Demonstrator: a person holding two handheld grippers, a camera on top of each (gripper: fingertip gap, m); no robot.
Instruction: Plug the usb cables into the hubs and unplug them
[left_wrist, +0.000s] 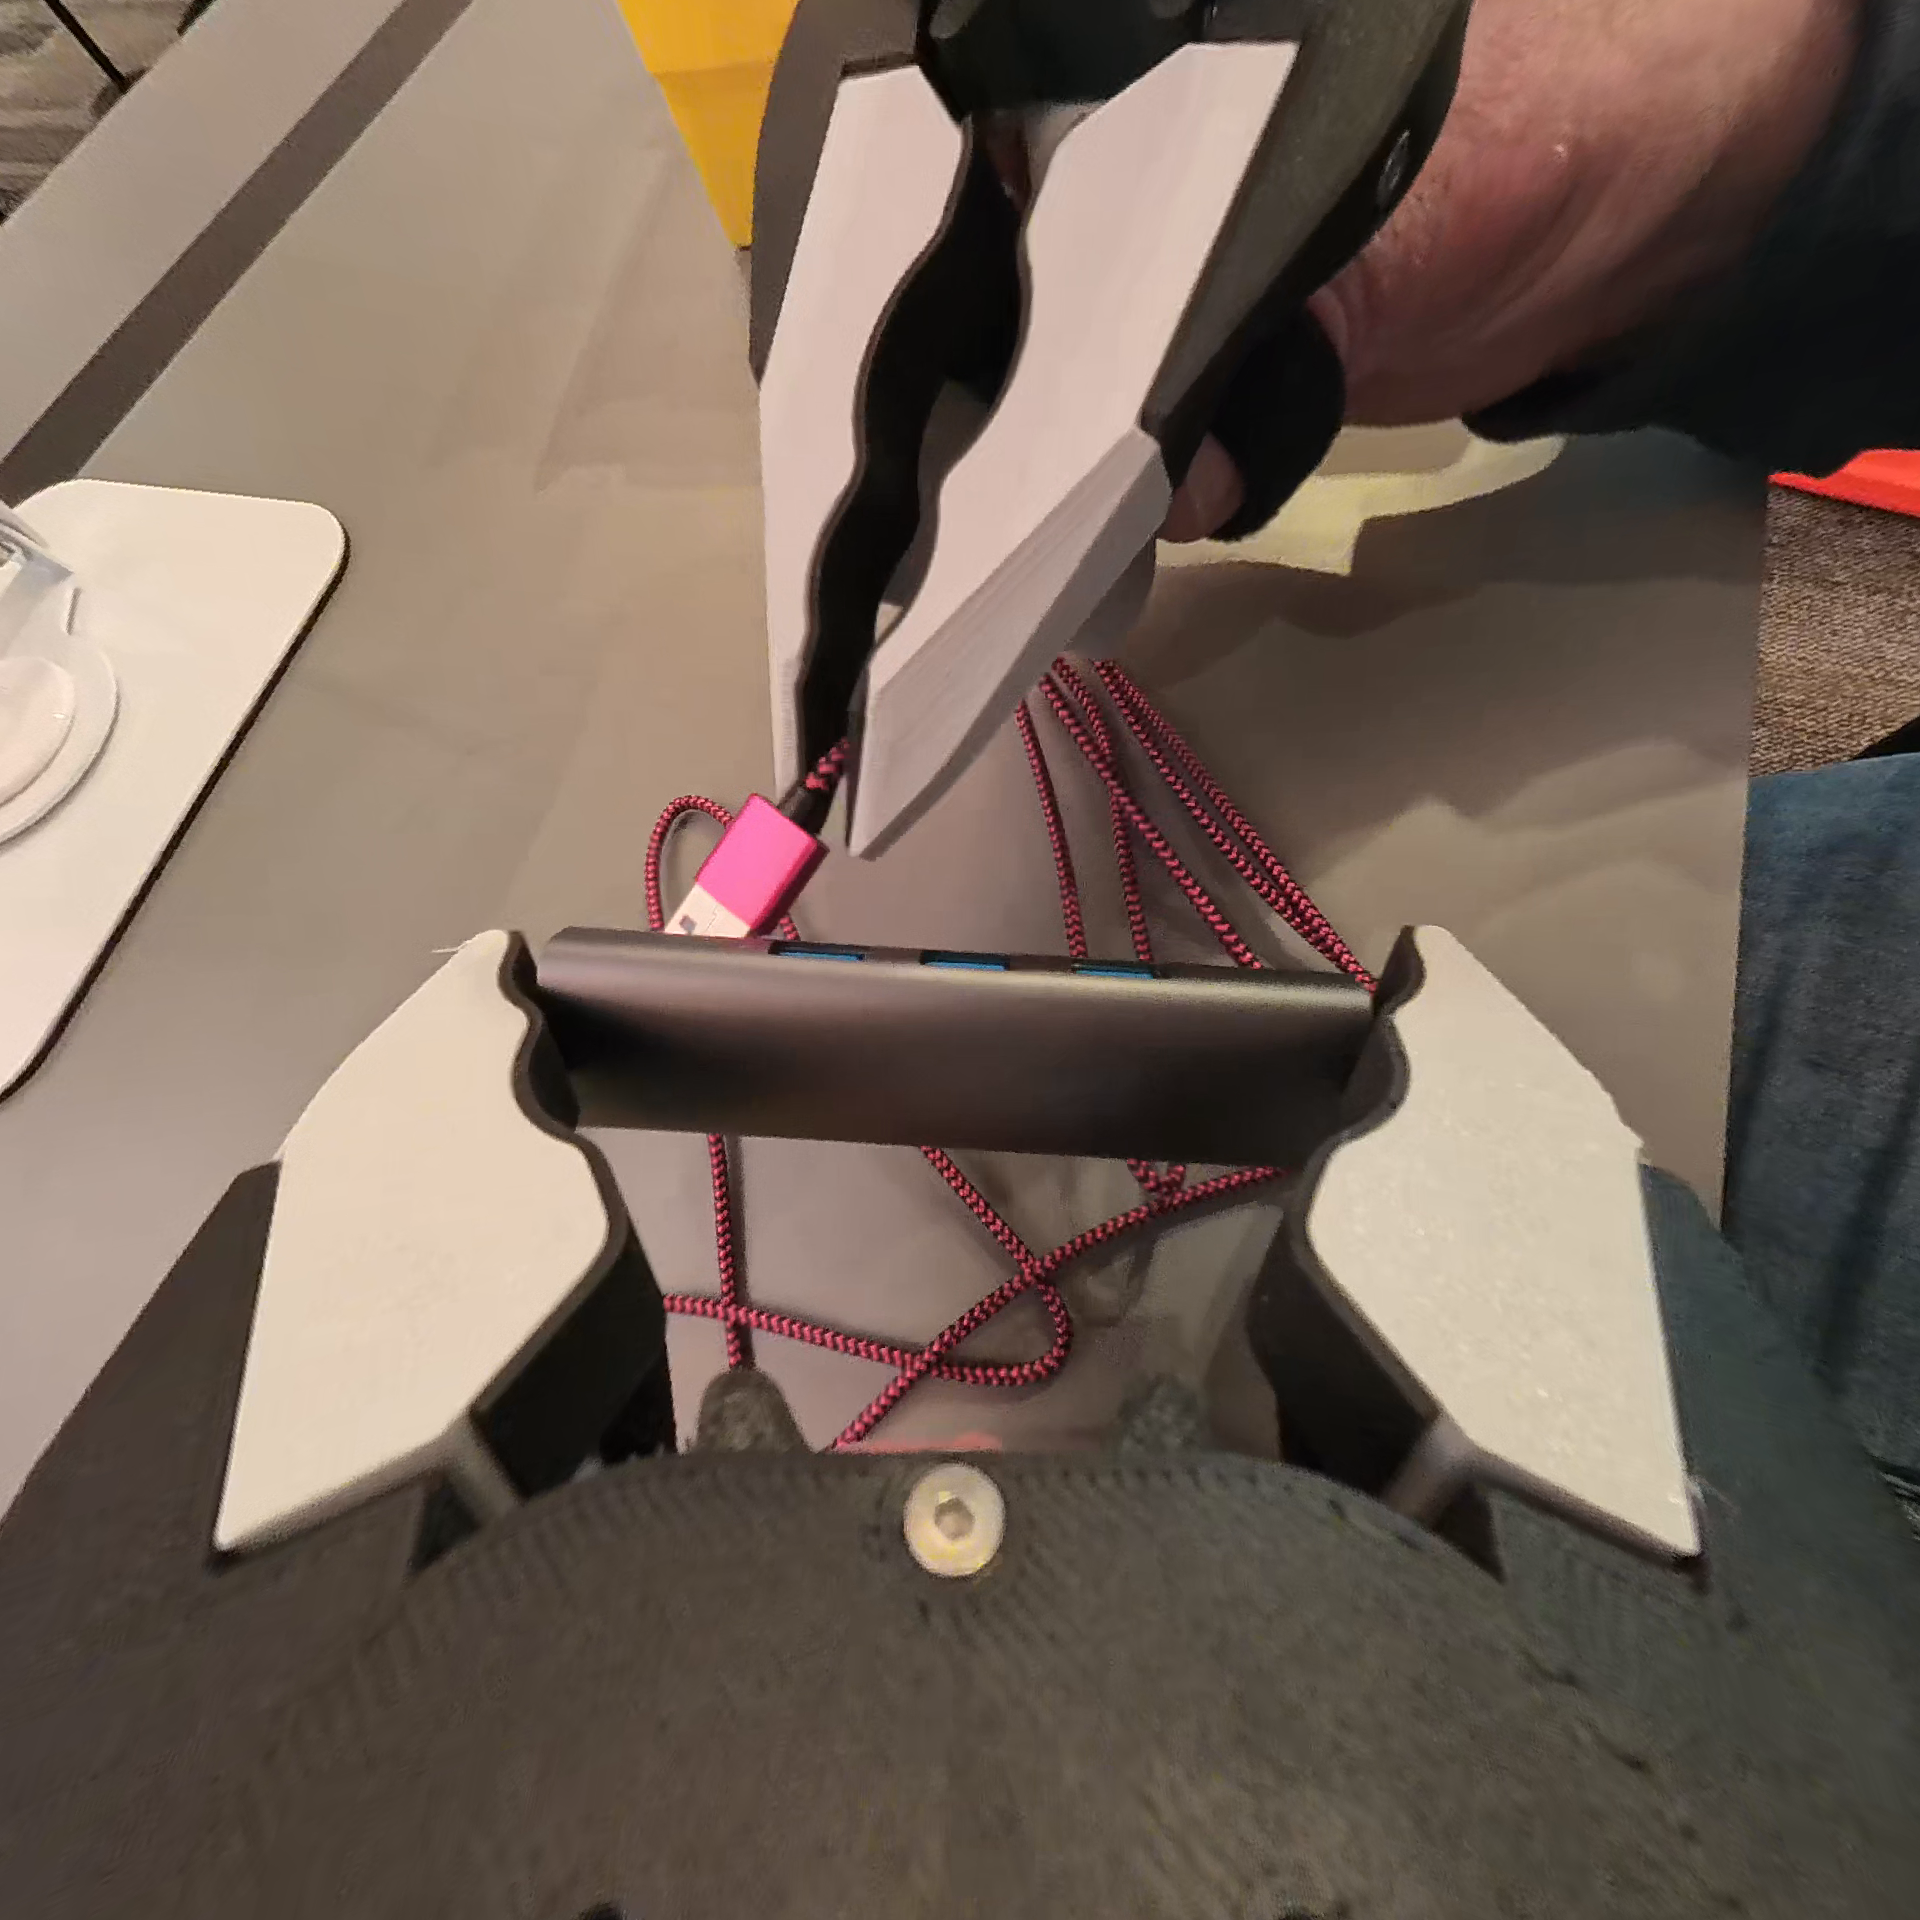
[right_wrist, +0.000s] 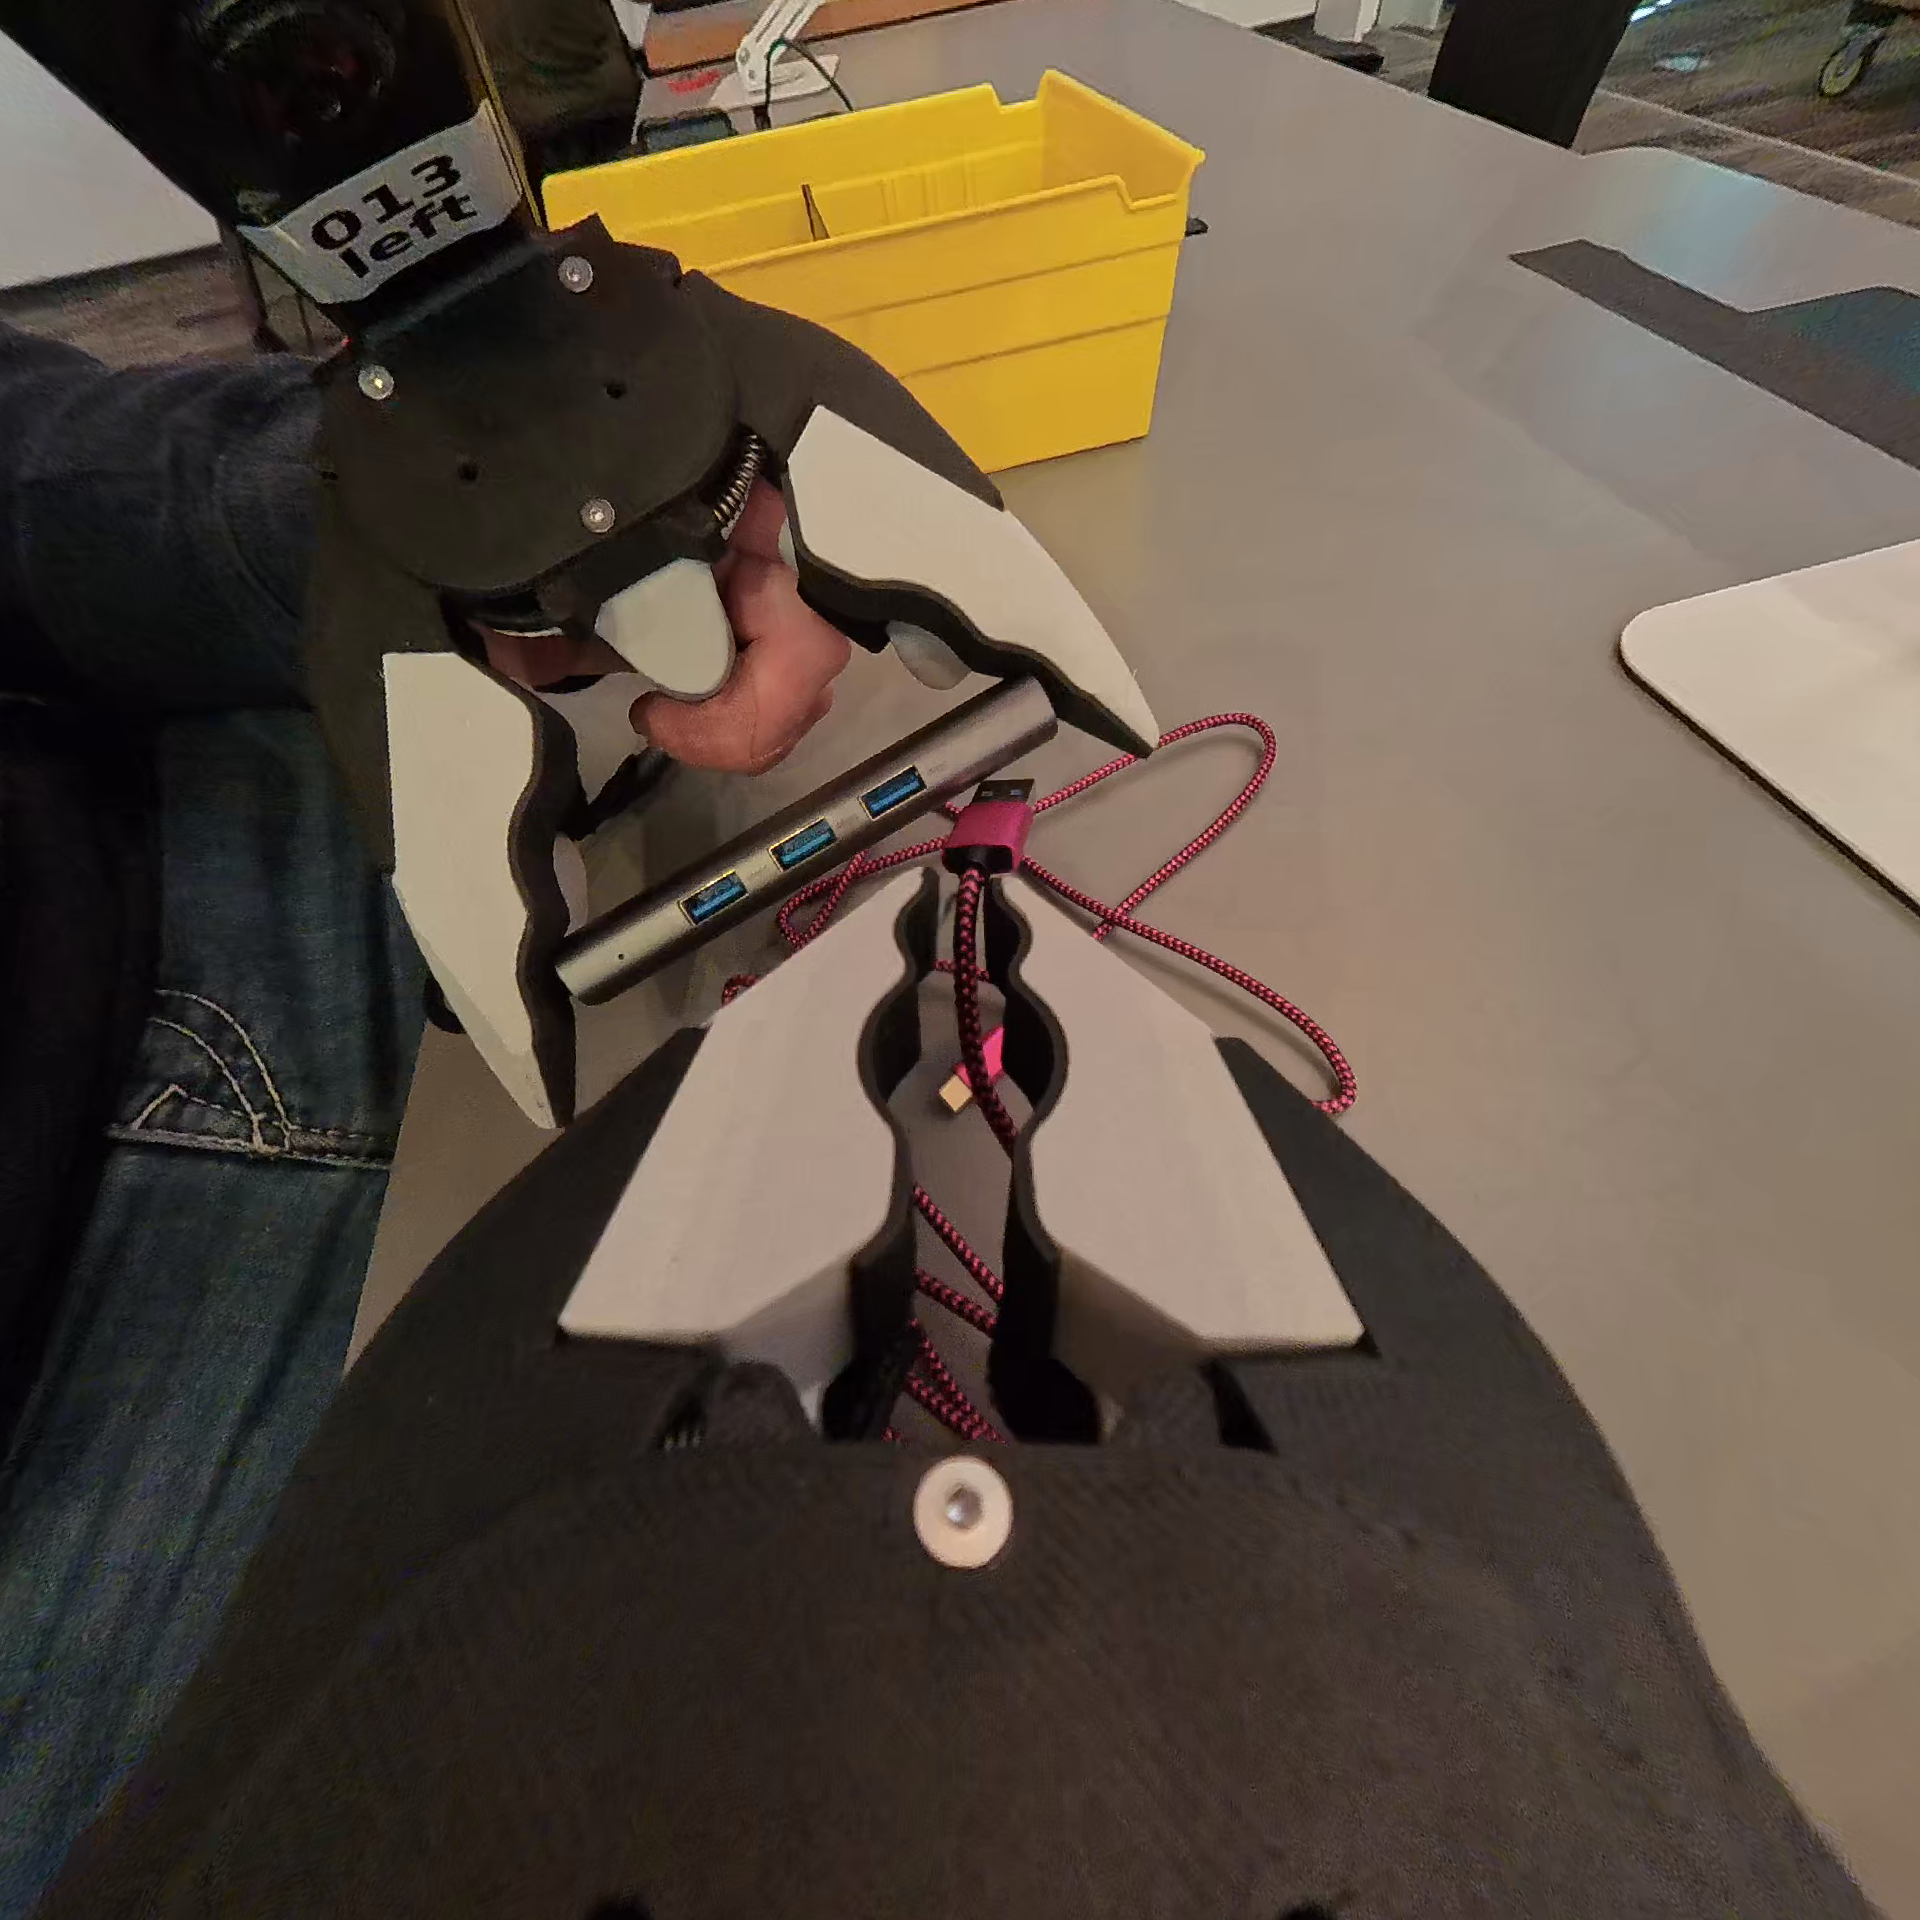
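At the far left of the left wrist view, a pale mat (left_wrist: 156, 707) is seen on the grey desk (left_wrist: 499, 436), well apart from the work. Further right, the left claw (left_wrist: 956, 1023) is spread wide and is closed on the two short ends of a dark grey hub (left_wrist: 935, 1049), which is held above the desk with its long axis running across the claw, from one finger to the other. Three blue ports (left_wrist: 966, 958) are counted along the edge that faces away from this claw; a fourth one is probably hidden under the plug. Above the left end of the hub, the right claw (left_wrist: 831, 821) is pressed together on the braided red and black cable (left_wrist: 1132, 883), just behind the pink plug (left_wrist: 753, 868). The metal tip of the plug is pointed down to the leftmost port and is touching or nearly touching the hub edge; whether it is already inside cannot be told. In the right wrist view the plug (right_wrist: 987, 826) is seen tilted, not square to the row of ports. It is judged that the plug must be turned until its long axis is perpendicular to the hub, and then pushed along that axis. A yellow bin (right_wrist: 935, 260) stands behind, and the rest of the cable lies in loose loops on the desk.
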